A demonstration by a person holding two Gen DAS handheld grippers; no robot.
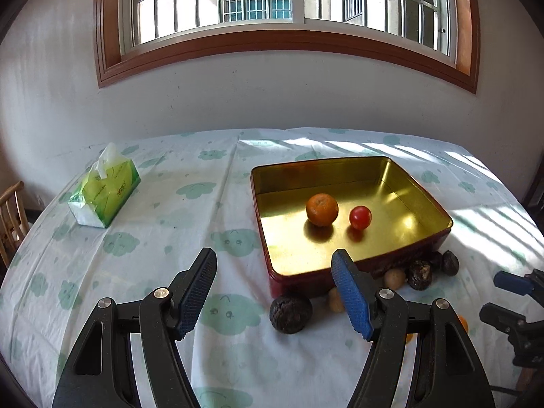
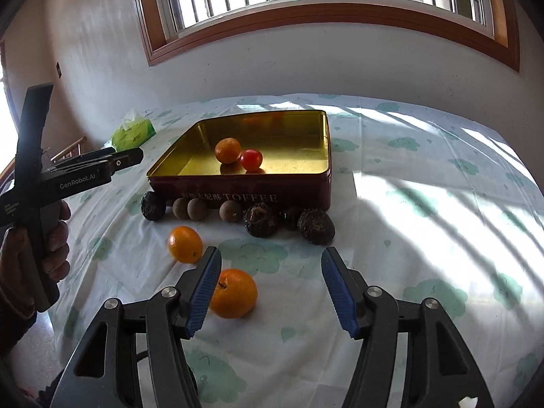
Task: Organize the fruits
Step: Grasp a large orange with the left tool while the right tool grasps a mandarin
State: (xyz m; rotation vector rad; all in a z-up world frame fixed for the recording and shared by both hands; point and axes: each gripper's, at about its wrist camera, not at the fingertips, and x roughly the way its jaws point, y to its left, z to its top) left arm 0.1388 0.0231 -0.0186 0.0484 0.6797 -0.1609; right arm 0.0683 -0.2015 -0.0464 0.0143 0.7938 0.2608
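At the lower left of the right wrist view we see a round, dimpled orange mandarin [image 2: 234,293] lying just beside, perhaps touching, the left blue ribbed pad of our right gripper [image 2: 270,284], whose jaws stand partly apart with nothing between them; we judge this gripper the nearer one for that fruit, which sits off centre to the left of the gap, so the next move calls for a small shift leftward. A second, smaller orange mandarin [image 2: 185,244] lies a little further up and left. Moving right, a row of wrinkled dark brown fruits [image 2: 261,220] and smooth tan round ones [image 2: 230,211] rests on the cloud-printed tablecloth [image 2: 425,204] against the front wall of the maroon square metal tin with a glossy gold interior [image 2: 238,197], which already holds one mandarin [image 2: 227,150] touching a shiny red cherry tomato [image 2: 251,159]. Being round, the fruits have no long axis and may roll. In the left wrist view our left gripper [image 1: 273,273] is likewise half open and empty, with a dark wrinkled fruit [image 1: 290,312] just below the gap
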